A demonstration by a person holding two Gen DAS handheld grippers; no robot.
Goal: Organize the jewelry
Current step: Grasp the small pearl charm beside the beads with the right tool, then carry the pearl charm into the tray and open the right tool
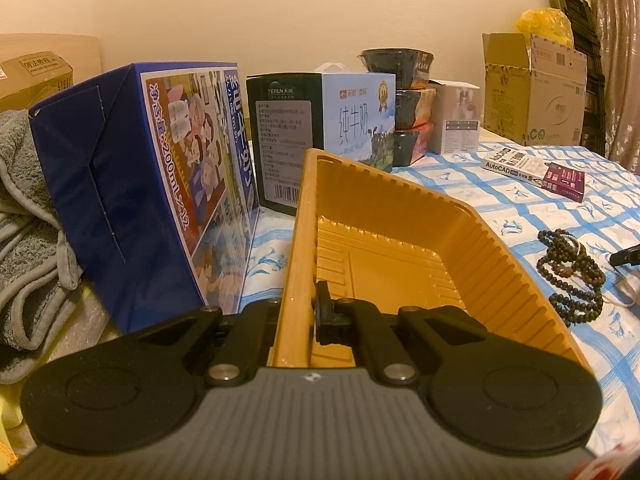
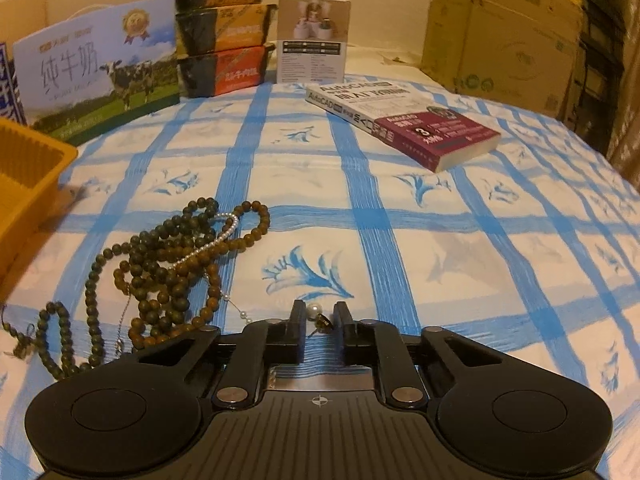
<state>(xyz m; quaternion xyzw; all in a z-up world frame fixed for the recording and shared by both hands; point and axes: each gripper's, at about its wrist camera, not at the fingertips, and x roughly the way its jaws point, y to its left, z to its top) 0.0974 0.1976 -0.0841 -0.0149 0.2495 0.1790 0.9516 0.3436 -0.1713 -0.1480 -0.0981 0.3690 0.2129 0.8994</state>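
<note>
Jewelry pile on the checked cloth, one tray gripped

Left wrist view: one yellow tray (image 1: 400, 216) is clamped by its wall in the left gripper (image 1: 310, 312); one pile of bead strands (image 1: 570, 276) is seen at three o'clock. Right wrist view: three stacked bowls (image 2: 224, 28), two cartons and one book (image 2: 404, 120) are counted at twelve o'clock; the right gripper (image 2: 319, 318) is nearly closed around a pearl (image 2: 313, 310) and a small dark bead, contact uncertain.
</note>
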